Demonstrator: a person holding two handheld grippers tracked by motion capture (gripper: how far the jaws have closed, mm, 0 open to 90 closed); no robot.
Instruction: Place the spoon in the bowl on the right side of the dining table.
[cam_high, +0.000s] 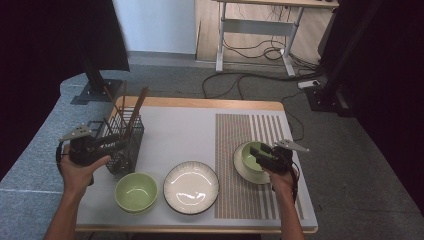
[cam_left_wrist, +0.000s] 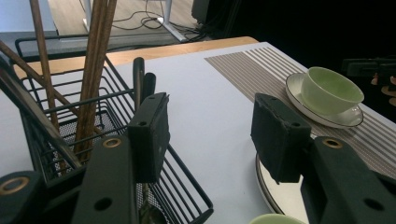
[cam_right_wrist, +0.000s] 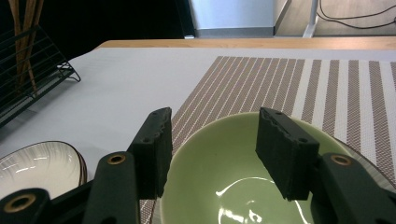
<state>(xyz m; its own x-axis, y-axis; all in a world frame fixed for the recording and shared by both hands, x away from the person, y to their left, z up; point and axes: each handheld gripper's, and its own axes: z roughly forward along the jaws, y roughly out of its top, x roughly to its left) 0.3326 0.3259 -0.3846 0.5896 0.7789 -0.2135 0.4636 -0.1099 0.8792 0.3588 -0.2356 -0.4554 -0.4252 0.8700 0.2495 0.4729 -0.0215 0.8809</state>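
Gripper, right: your right gripper (cam_high: 261, 155) sits with its jaws spread over the near rim of the pale green ceramic bowl (cam_high: 251, 154); in the right gripper view the bowl (cam_right_wrist: 243, 177) lies between and just below the pads, and I cannot tell whether either pad touches the rim.

Gripper, left: your left gripper (cam_high: 112, 144) has its jaws spread with nothing between them; one jaw stands just against the outer wires of the black wire cutlery basket (cam_left_wrist: 70, 135).

Bowl's place: it rests on a white saucer with a dark edge (cam_high: 243, 171), which lies on the brown-and-white striped woven placemat (cam_high: 250, 130).

Key relation: the bowl is straight ahead of and under your right gripper, so that hand is far nearer; your left hand is well apart from it, across the table.

Long axis: the brown wooden chopsticks (cam_high: 136, 107) lean upright in the basket, just beyond your left jaws.

Count, bowls: two green ones, the second (cam_high: 136, 192) near your left hand.

Count, plates: one white ribbed plate with a dark rim (cam_high: 191, 187), between the bowls, plus the saucer.

Count, baskets: one.
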